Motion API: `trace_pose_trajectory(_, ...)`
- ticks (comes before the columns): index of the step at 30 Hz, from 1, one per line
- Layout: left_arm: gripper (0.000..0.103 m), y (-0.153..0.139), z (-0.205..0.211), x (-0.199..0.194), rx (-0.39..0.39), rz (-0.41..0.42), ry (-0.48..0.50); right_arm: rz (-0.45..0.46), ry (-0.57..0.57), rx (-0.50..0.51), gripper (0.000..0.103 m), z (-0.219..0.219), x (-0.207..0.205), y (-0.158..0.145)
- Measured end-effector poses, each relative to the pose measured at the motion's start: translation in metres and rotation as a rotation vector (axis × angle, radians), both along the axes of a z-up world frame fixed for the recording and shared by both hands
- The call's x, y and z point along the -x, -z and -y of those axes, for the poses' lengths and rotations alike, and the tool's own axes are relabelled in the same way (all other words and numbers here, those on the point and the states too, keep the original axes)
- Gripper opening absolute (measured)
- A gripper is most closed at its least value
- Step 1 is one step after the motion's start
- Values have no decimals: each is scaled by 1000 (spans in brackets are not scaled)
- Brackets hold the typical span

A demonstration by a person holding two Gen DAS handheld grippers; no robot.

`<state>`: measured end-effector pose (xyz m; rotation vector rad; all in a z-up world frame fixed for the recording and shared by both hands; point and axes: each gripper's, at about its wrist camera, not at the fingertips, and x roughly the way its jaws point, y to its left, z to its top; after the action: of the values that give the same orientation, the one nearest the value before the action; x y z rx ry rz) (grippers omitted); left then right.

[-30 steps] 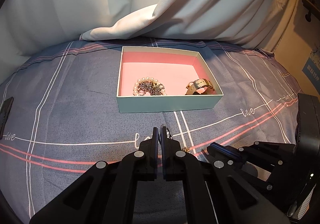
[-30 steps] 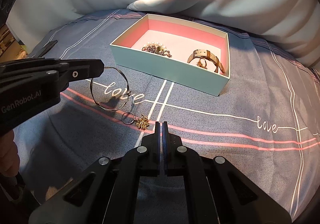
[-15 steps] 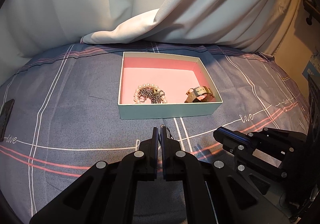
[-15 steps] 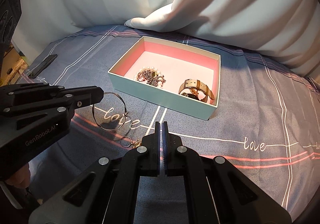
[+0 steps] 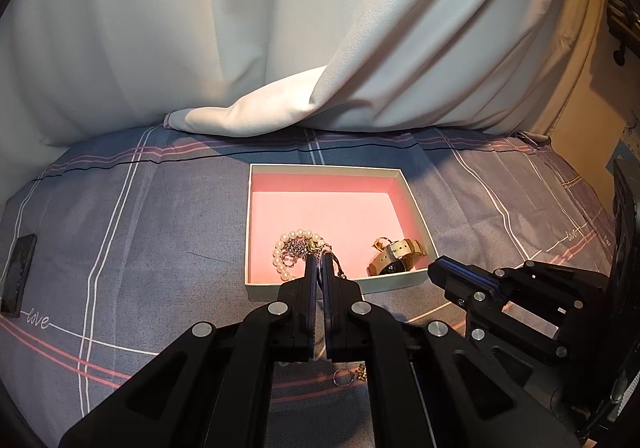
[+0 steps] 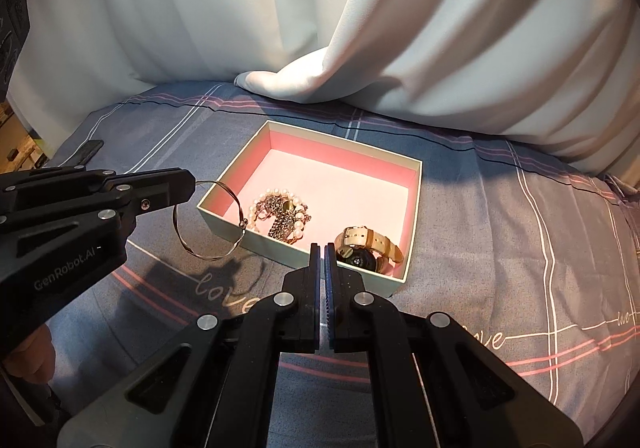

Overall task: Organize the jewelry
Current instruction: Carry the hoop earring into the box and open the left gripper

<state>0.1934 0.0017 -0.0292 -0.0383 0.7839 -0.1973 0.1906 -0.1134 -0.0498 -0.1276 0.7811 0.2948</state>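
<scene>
A pale box with a pink inside (image 5: 327,188) (image 6: 416,184) lies on the bedspread. In it are a pearl and chain bracelet (image 5: 294,248) (image 6: 280,214) and a tan-strap watch (image 5: 396,260) (image 6: 368,248). My left gripper (image 5: 318,260) (image 6: 190,184) is shut on a thin silver bangle (image 6: 208,224) and holds it in the air at the box's near left corner. My right gripper (image 6: 322,248) (image 5: 438,270) is shut and empty, just before the box's near wall. A small ring with a gold chain (image 5: 350,375) lies on the bedspread under the left gripper.
The bedspread (image 5: 140,248) is blue-grey with white and pink lines. A white curtain (image 5: 280,48) hangs behind the box and folds onto the bed. A dark phone (image 5: 18,276) (image 6: 88,150) lies at the far left.
My left gripper has lifted the bangle and carried it forward to the box's near corner. The right gripper has also moved forward and up toward the box, still shut.
</scene>
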Motion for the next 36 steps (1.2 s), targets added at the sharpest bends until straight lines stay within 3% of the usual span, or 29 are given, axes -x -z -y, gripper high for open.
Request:
trace_pose_trajectory(17,3,-5,16,-57,-10,-33,11,-22,41,7,3,6,-53,-1)
trace_pose_trajectory(36,3,38,18,-104,-40,-158,-11,-123,50,35,3,5,-94,37)
